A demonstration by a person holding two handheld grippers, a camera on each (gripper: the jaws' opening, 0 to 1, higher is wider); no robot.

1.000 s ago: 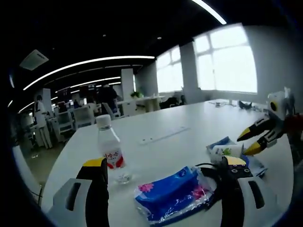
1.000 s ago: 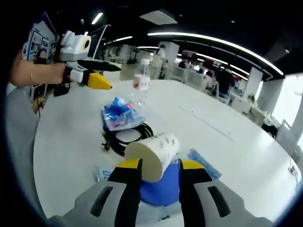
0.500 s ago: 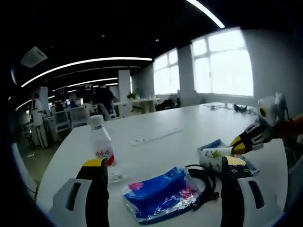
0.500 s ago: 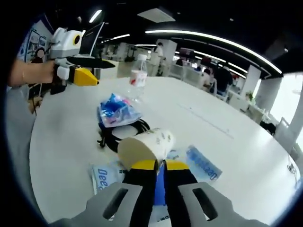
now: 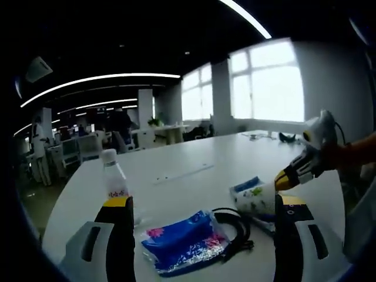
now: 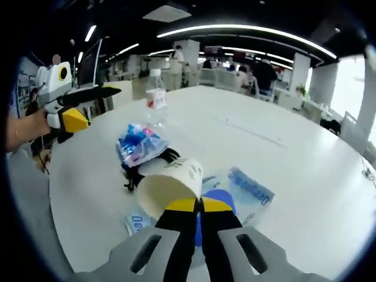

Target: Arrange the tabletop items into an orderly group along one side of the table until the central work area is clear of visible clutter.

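Bright windows (image 5: 267,85) fill the wall at two o'clock in the left gripper view. Long ceiling light strips (image 6: 247,30) curve across twelve o'clock in the right gripper view. Beyond the surface (image 6: 305,170), office desks and chairs (image 6: 205,75) stand far back near twelve o'clock, with people (image 6: 263,71) among them, blurred.

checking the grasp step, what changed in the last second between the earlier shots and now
The right gripper shut its jaws on the rim of the white paper cup, which were open around it a second ago. The left gripper stayed open and holds nothing. The clear plastic water bottle, blue tissue packet and black coiled cable lie as before on the white table.
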